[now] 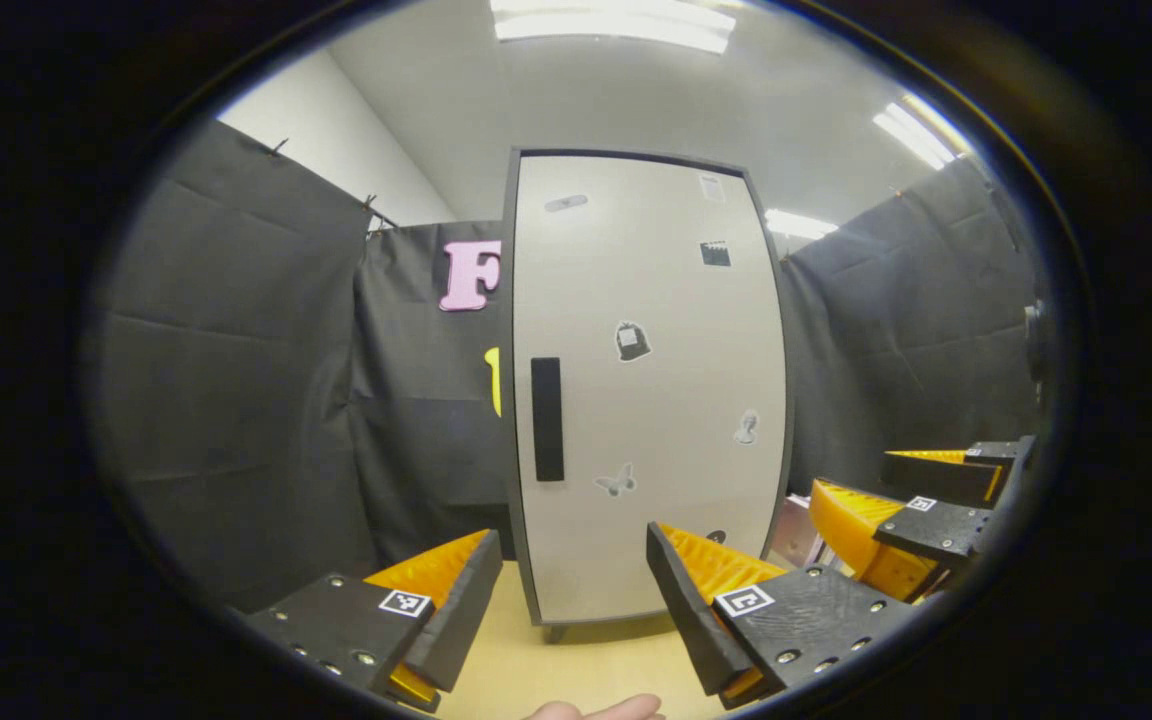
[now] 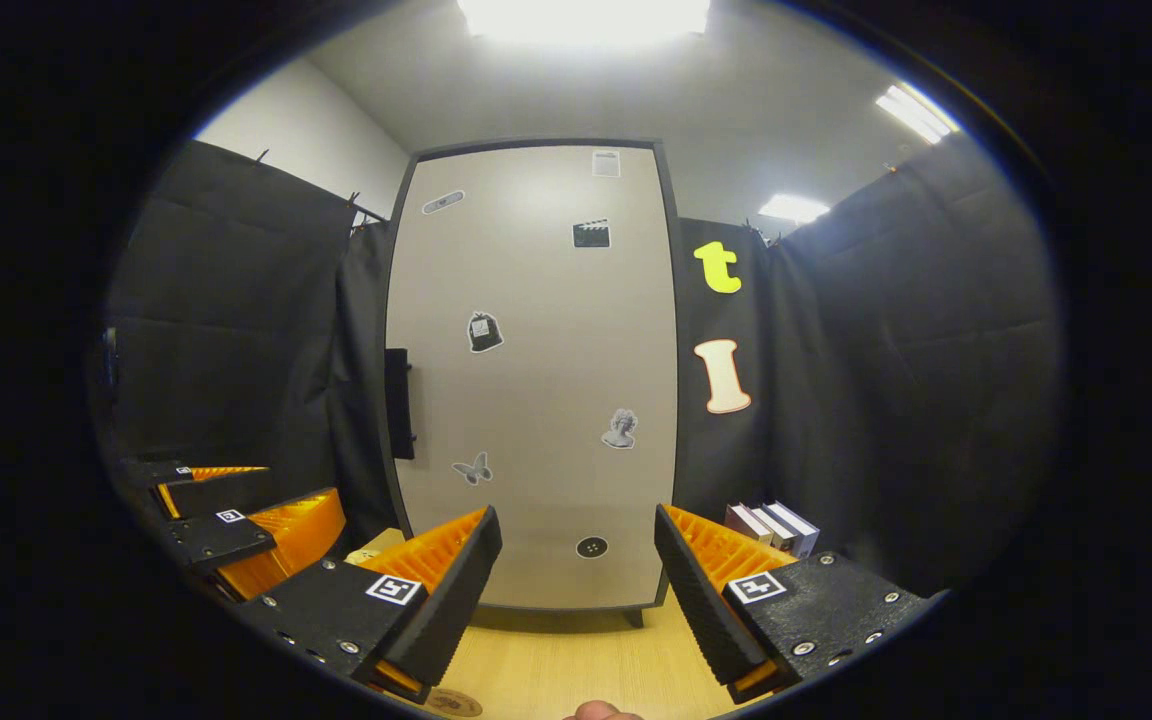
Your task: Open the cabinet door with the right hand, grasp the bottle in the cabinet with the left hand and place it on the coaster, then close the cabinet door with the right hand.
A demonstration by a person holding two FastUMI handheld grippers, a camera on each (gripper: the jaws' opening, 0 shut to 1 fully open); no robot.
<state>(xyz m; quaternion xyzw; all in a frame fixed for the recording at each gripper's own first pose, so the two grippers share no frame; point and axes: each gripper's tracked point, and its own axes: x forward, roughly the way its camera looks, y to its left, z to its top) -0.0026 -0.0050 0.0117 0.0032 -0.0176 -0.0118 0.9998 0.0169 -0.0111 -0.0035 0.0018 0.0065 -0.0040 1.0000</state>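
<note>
On the pale wooden table (image 1: 576, 665) we see the cabinet (image 1: 648, 385) standing shut, its dark handle (image 1: 547, 419) on the door's left edge, black cloth walls around it. Our left gripper (image 1: 568, 610) and right gripper (image 2: 576, 595) both hang spread and empty before it. Books (image 2: 771, 527) stand at the cabinet's right; a coaster's (image 2: 453, 703) edge shows below

Black cloth walls (image 1: 236, 380) on both sides, white ceiling (image 1: 636, 100) with bright strip lights (image 2: 581, 15) at top, pale wooden tabletop (image 2: 556, 670) at bottom, books (image 2: 771, 527) lower right
</note>
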